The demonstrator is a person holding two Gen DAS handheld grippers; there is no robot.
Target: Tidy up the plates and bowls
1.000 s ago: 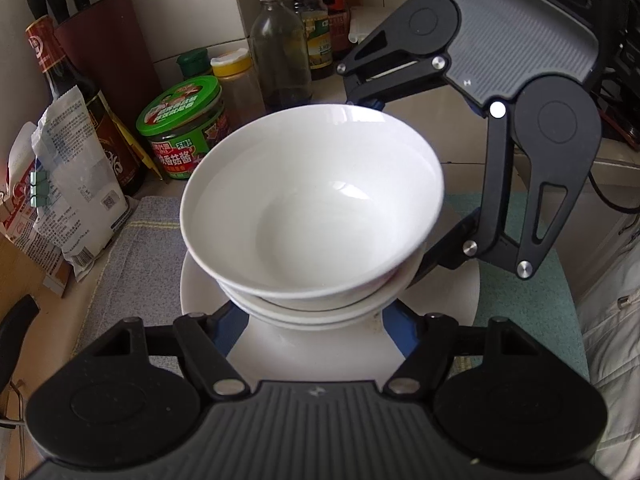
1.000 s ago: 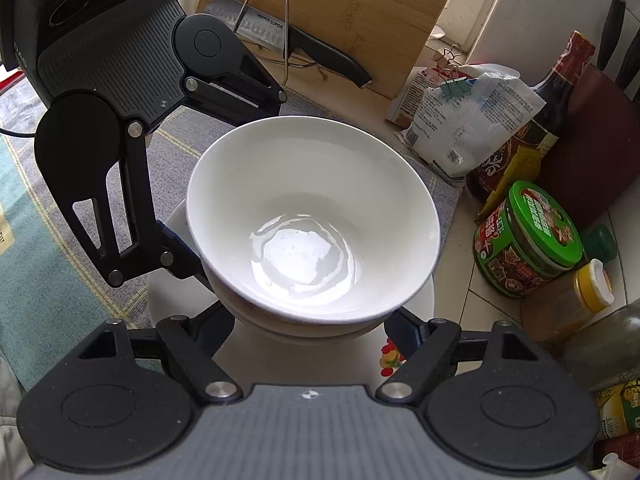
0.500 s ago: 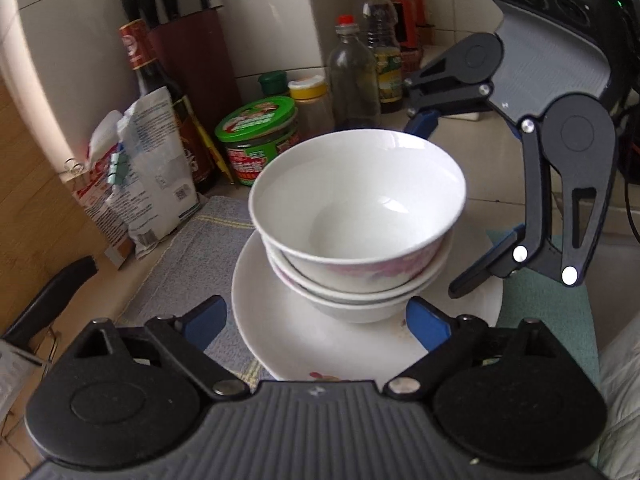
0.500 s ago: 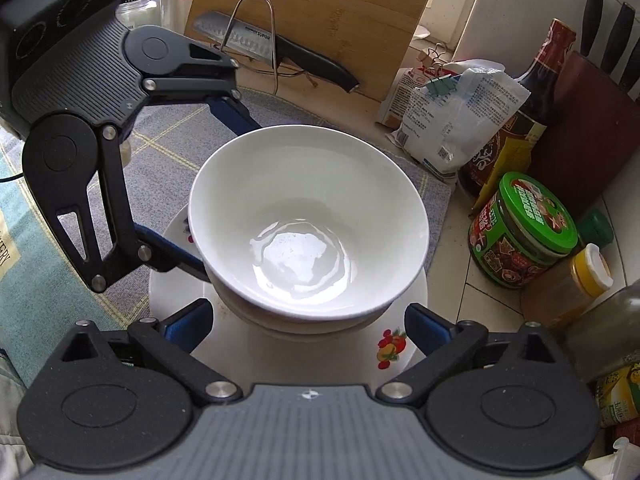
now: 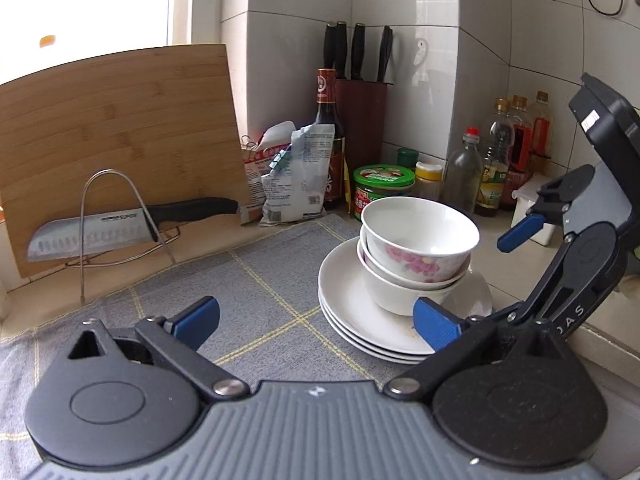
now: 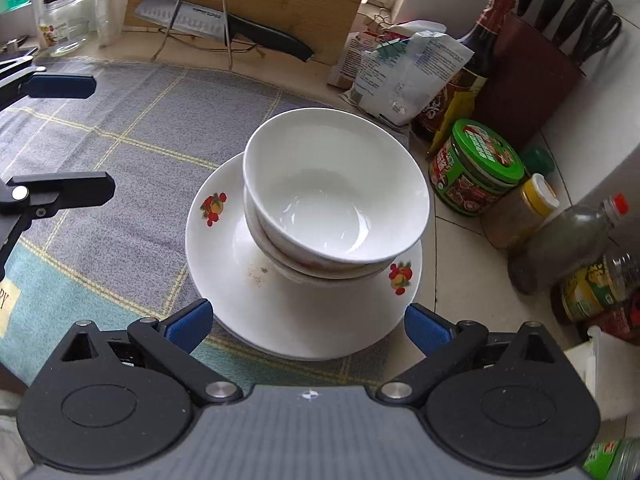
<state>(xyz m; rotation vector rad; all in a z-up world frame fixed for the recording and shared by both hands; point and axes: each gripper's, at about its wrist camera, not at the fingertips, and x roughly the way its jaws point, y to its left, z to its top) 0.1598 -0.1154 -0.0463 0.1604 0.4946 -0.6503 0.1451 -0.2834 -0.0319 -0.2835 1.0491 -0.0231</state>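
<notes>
Two white bowls are nested, the top bowl (image 5: 420, 240) (image 6: 336, 200) with pink flowers sitting in the lower bowl (image 5: 400, 296). They stand on a stack of white plates (image 5: 352, 320) (image 6: 224, 264) with fruit prints. My left gripper (image 5: 316, 322) (image 6: 68, 140) is back and left of the stack over the cloth; its jaws are opening with nothing between them. My right gripper (image 6: 308, 326) (image 5: 496, 276) hangs open above the near rim of the plates, its pads (image 6: 188, 322) touching nothing.
A grey checked cloth (image 5: 240, 280) covers the counter. Behind it lean a bamboo cutting board (image 5: 120, 140) and a knife (image 5: 100, 232) in a wire rack. Bags (image 6: 404, 64), a sauce bottle (image 5: 328, 132), a knife block (image 6: 532, 80), a green-lidded jar (image 6: 476, 164) and several bottles crowd the corner.
Both grippers let go of the top bowl, opened wide and drew back. The left one swung away to the left and rolled level. The bowl stays nested on the stack.
</notes>
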